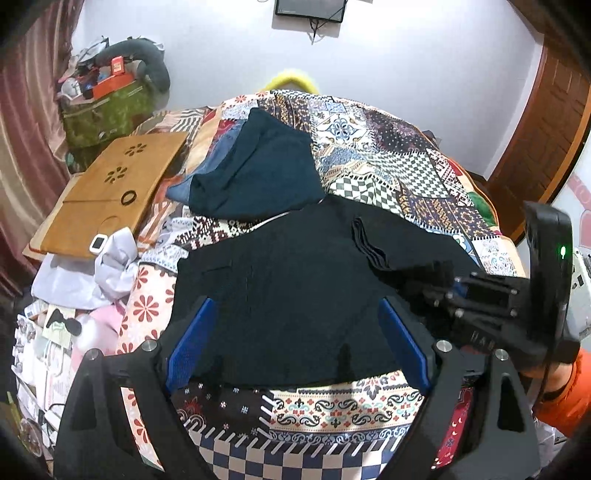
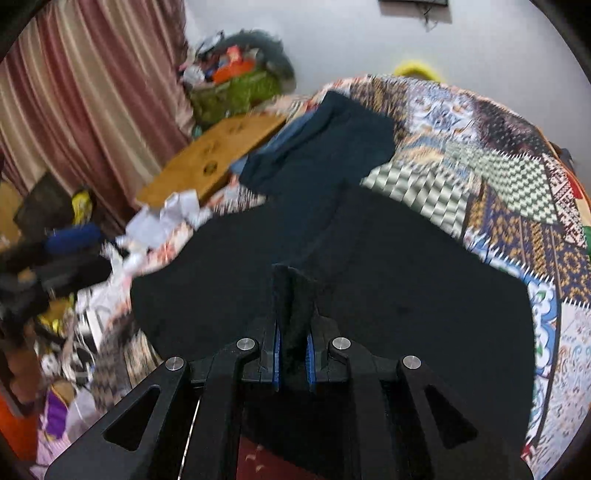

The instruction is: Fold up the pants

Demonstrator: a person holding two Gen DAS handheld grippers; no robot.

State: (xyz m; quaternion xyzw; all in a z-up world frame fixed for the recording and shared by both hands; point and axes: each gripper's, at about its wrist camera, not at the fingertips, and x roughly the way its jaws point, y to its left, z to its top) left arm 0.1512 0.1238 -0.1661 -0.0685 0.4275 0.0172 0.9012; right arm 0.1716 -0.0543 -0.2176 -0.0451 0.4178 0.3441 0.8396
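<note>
Pinching black pants (image 2: 369, 295) fold, right gripper (image 2: 293, 354) clamped

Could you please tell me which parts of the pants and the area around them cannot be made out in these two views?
- Left wrist view: the near hem of the black pants is partly covered by the open left gripper.
- Right wrist view: how much fabric the right gripper pinches is hidden between its blue pads.
- Right wrist view: the clutter at left is smeared by motion blur.
- Left wrist view: the wall screen is cut off by the top edge.
</note>
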